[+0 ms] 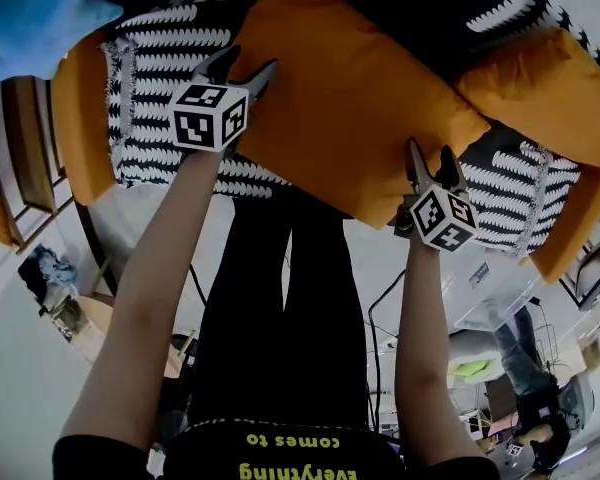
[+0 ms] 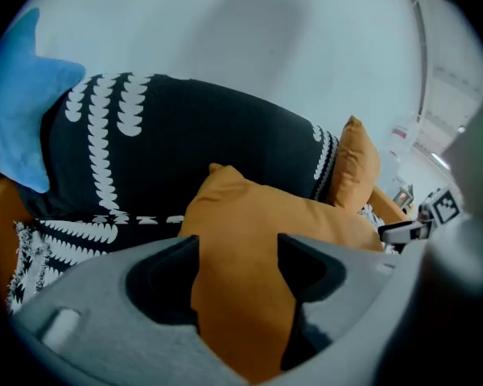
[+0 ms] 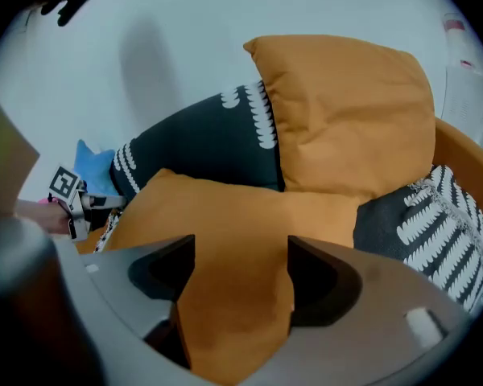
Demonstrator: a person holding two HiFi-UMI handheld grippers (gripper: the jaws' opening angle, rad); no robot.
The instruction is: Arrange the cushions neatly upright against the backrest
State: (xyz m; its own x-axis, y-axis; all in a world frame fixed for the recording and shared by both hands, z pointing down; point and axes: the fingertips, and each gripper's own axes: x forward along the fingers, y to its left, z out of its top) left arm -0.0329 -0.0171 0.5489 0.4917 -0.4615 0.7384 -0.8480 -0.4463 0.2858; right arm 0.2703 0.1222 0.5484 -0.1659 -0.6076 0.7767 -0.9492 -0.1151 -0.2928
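Orange cloth shows in the gap of both tools: two grippers, the left gripper [image 1: 250,63] and the right gripper [image 1: 430,153], each stand with jaws wide apart astride the near edge of one orange cushion [image 1: 350,98], which lies tilted on the seat in the middle of the sofa, its far corner leaning on a black cushion [image 2: 209,135] printed with rows of white scallops. Whether the pads actually press the fabric is hard to make out; nothing looks pinched. A second orange cushion [image 3: 354,111] stands upright at the back on the right. One blue cushion [image 2: 20,119] sits at the far left, cut off by the edge of the picture. That makes four cushions: two orange, one black, one blue. The seat wears a black-and-white patterned cover [image 1: 160,98], partly buried under the cushions, and the backrest itself is hidden behind them.
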